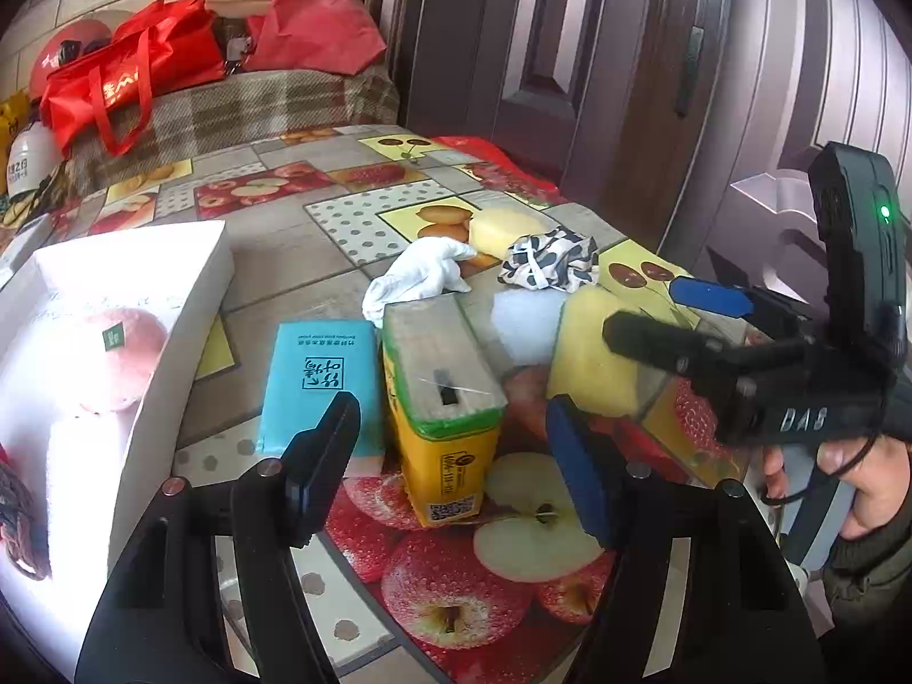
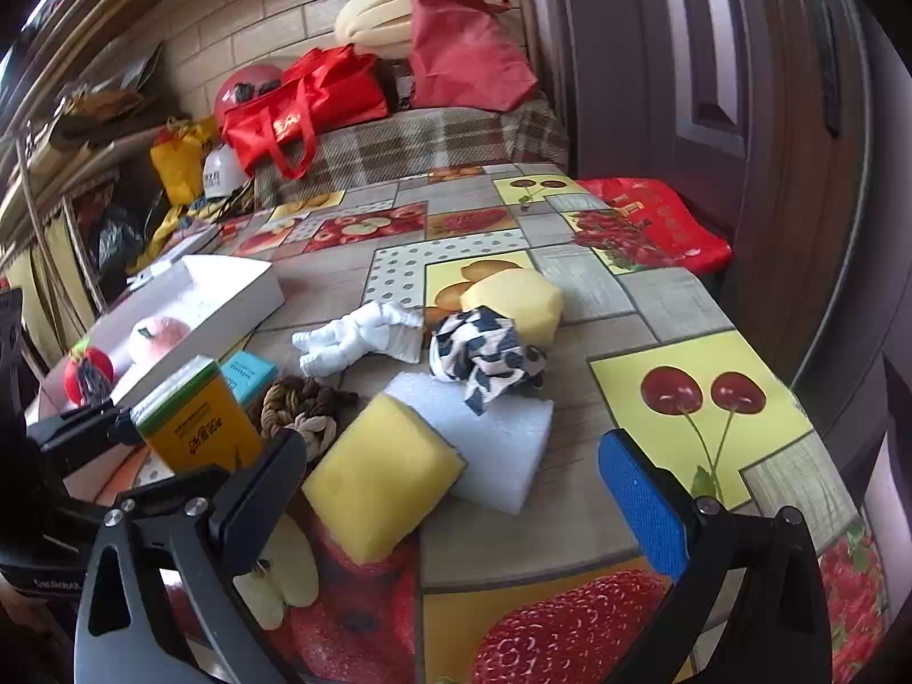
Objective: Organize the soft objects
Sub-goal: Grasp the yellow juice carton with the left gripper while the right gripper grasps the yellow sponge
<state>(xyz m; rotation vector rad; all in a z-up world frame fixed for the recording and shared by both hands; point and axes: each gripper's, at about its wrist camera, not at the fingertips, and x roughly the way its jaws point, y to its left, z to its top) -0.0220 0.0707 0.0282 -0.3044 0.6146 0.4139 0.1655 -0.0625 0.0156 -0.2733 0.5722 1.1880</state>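
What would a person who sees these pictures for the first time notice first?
The loud fruit-print tablecloth catches the eye first, with soft things scattered on its middle: a yellow sponge leaning on a white foam block, a black-and-white cloth and a white glove. At the left stands a yellow carton beside a white box that holds a pink apple-shaped toy. Both the left gripper and the right gripper are open and empty.

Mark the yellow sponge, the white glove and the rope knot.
yellow sponge (image 2: 382,473), right wrist view, middle of its top face.
white glove (image 2: 359,339), right wrist view, middle of the crumpled fabric.
rope knot (image 2: 302,404), right wrist view, centre of the braid.
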